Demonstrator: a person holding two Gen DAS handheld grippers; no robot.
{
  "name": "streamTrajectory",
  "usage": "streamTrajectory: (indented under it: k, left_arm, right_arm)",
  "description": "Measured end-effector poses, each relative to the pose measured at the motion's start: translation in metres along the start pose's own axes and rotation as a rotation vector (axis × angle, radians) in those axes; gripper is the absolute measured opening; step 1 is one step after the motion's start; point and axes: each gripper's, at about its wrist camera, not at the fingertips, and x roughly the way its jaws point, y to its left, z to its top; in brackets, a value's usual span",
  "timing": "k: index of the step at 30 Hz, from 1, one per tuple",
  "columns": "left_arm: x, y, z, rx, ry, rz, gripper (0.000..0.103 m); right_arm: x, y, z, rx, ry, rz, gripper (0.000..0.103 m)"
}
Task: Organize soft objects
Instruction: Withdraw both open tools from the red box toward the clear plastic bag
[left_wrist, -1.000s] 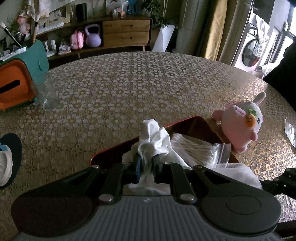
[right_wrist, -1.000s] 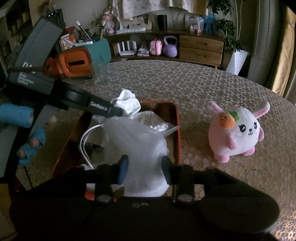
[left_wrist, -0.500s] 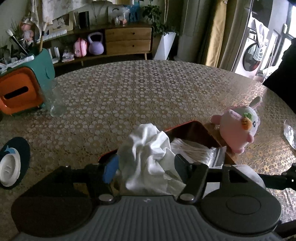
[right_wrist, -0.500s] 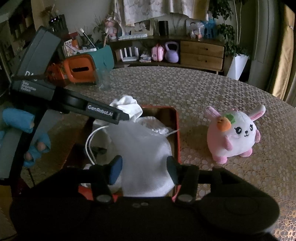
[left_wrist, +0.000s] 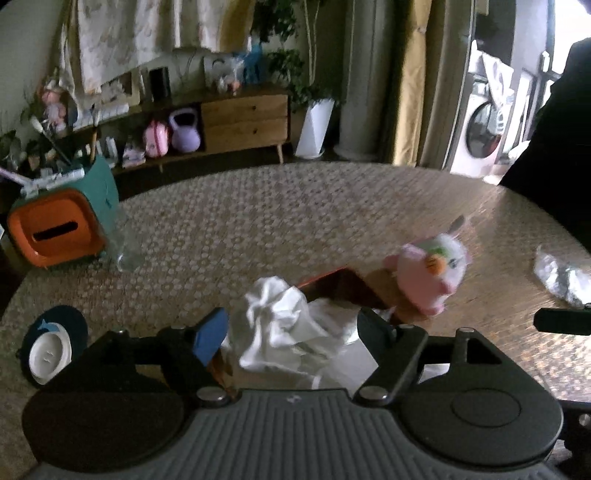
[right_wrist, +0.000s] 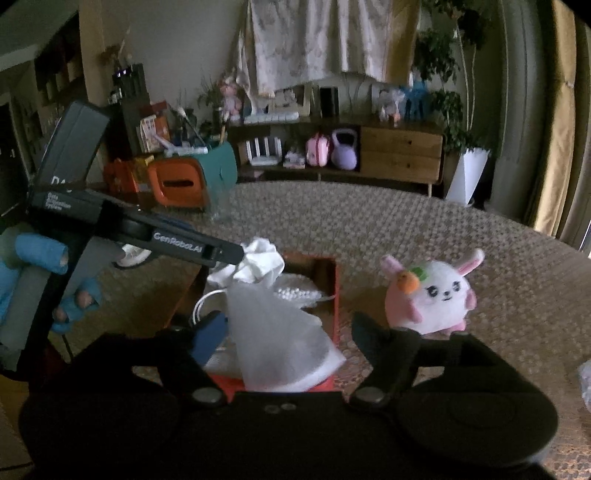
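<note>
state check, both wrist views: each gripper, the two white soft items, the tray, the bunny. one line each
left gripper: fingers opening, off the cloth
right gripper: fingers opening, off the pouch
crumpled white cloth: released, heaped in the tray
white mesh pouch: released, lying in the tray
red tray: on the table, holding the soft items
plush bunny: upright on the table, outside the tray

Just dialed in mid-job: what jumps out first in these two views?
The red tray near the table's front edge, heaped with a crumpled white cloth, a mesh bag and a bag of cotton swabs. Right of it sits a pink bunny plush, outside the tray. Both grippers, left and right, are opening above the pile.
</note>
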Motion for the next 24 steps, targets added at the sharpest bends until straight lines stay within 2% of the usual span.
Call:
streamTrajectory:
  k: [3, 11, 18, 24]
  left_arm:
    - [-0.017, -0.013, 0.002, 0.011, -0.031, -0.021, 0.083]
    - [-0.041, -0.062, 0.002, 0.061, -0.066, -0.117, 0.084]
    - [-0.041, -0.118, 0.001, 0.113, -0.07, -0.252, 0.086]
    - [-0.026, -0.172, 0.0, 0.165, -0.064, -0.325, 0.088]
  right_arm:
    - [-0.017, -0.007, -0.001, 0.011, -0.022, 0.002, 0.083]
    - [-0.057, -0.027, -0.014, 0.039, -0.058, -0.035, 0.091]
    - [-0.092, -0.058, -0.028, 0.084, -0.087, -0.076, 0.096]
    - [-0.116, -0.09, -0.046, 0.088, -0.098, -0.142, 0.098]
